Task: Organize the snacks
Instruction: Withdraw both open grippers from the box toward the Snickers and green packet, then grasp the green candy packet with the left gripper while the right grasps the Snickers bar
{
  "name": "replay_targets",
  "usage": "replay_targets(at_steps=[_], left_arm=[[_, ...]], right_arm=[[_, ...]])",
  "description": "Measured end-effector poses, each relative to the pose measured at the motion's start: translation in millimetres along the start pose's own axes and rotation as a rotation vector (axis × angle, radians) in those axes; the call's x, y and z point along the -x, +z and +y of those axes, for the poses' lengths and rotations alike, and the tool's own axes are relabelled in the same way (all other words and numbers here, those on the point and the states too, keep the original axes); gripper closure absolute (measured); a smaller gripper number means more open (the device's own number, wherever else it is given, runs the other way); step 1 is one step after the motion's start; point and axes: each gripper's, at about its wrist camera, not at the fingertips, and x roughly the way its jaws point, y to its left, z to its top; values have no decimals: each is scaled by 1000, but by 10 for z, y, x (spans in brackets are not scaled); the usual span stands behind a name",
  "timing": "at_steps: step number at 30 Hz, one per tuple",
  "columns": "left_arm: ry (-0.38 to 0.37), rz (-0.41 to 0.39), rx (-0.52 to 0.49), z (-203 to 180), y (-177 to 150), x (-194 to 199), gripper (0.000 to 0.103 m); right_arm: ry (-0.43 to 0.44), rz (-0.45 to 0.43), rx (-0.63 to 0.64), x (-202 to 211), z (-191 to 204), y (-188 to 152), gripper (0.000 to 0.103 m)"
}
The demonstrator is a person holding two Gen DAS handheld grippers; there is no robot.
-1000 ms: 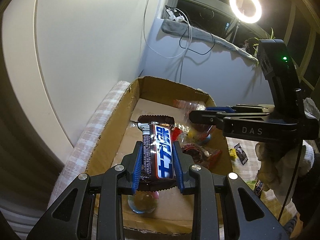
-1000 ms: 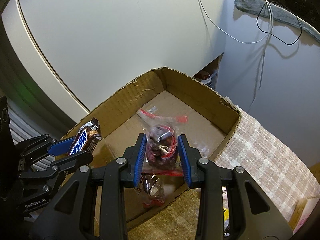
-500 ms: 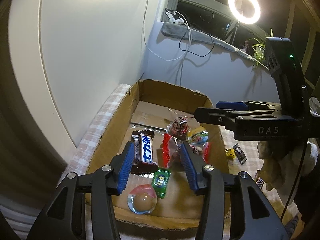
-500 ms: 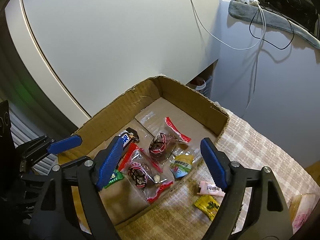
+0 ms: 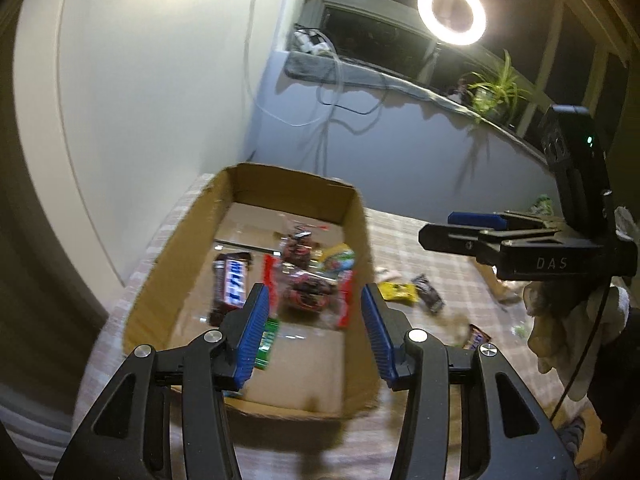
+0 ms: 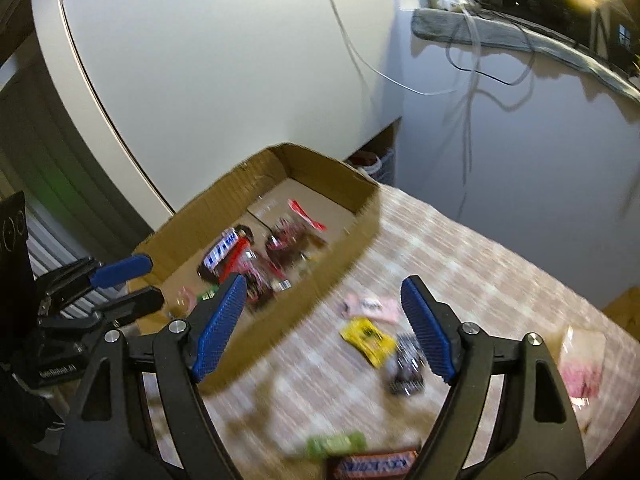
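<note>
Snacks: chocolate bar and red-sealed bags lie inside cardboard box; yellow packet on checked tablecloth beside box.
Left gripper: jaws apart, empty, over box.
Right gripper: jaws wide, empty, above tablecloth.

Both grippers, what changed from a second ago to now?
The left gripper let go of the chocolate bar, the right gripper let go of the clear bag of red-wrapped candies; both now lie in the cardboard box. Both grippers opened, hold nothing and pulled back from the box. The yellow packet on the checked cloth stayed put.
</note>
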Motion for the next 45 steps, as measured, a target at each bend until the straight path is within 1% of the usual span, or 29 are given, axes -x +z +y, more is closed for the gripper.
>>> replay_targets(at_steps=[7, 10, 13, 16, 19, 25, 32, 35, 39, 45], left_arm=[[-87, 24, -51, -364, -134, -1, 56], [-122, 38, -82, -522, -216, -14, 56], [-155, 58, -123, -686, -316, -36, 56], [-189, 90, -147, -804, -408, -106, 57], [-207, 123, -174, -911, -487, -176, 61], [-217, 174, -231, -1036, -610, -330, 71], [-210, 227, -297, -1124, -730, -504, 72], [-188, 236, -304, -1130, -732, -583, 73], [-179, 247, -327, -1147, -728, -677, 73], [-168, 255, -347, -1180, -691, -792, 73]], right_arm=[[-30, 29, -47, 247, -228, -488, 21], [-62, 47, -58, 298, -282, -740, 21], [-69, 76, -61, 279, -309, -941, 21], [-82, 97, -36, 237, -308, -1079, 21], [-89, 114, -5, 194, -313, -1191, 21], [-98, 126, 42, 106, -302, -1238, 21], [-107, 149, 116, -15, -248, -1229, 21], [-116, 161, 143, -78, -257, -1221, 21], [-82, 171, 128, -121, -353, -1198, 21], [-67, 185, 128, -153, -469, -1183, 21]])
